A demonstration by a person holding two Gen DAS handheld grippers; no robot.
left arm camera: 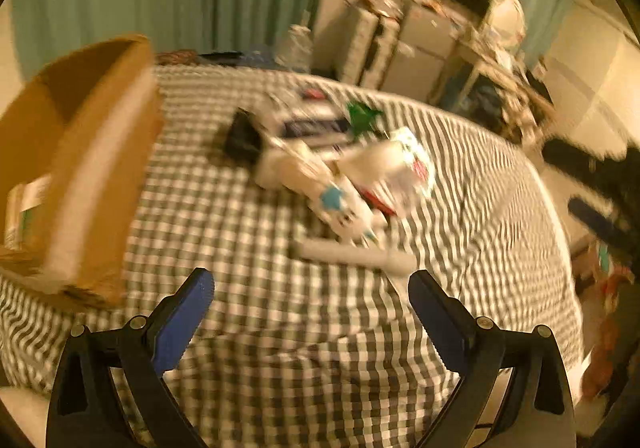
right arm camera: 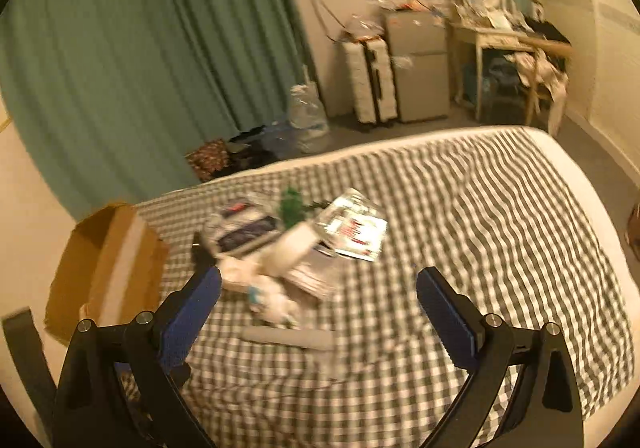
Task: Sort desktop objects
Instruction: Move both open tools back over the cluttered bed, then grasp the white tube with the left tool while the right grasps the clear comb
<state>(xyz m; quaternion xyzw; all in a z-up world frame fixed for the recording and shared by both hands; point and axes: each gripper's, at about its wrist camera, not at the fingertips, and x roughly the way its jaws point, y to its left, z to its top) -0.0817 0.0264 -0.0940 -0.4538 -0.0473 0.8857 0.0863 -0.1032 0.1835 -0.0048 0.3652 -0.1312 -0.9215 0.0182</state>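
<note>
A blurred pile of small objects point(left arm camera: 340, 172) lies on a checked cloth point(left arm camera: 280, 348): white packets, a white tube point(left arm camera: 352, 254), a green item point(left arm camera: 362, 116), a black item point(left arm camera: 242, 138). An open cardboard box point(left arm camera: 80, 168) stands at the left. My left gripper point(left arm camera: 312, 296) is open and empty, hovering short of the tube. In the right wrist view the pile point(right arm camera: 296, 252), tube point(right arm camera: 288, 336) and box point(right arm camera: 108, 264) show again. My right gripper point(right arm camera: 320, 296) is open and empty above the cloth point(right arm camera: 480, 228).
Green curtains point(right arm camera: 140, 48) hang behind. A suitcase point(right arm camera: 370, 80), a small fridge point(right arm camera: 418, 68), a cluttered desk point(right arm camera: 508, 36) and bags on the floor point(right arm camera: 256, 148) stand beyond the far edge. The right half of the cloth shows only checks.
</note>
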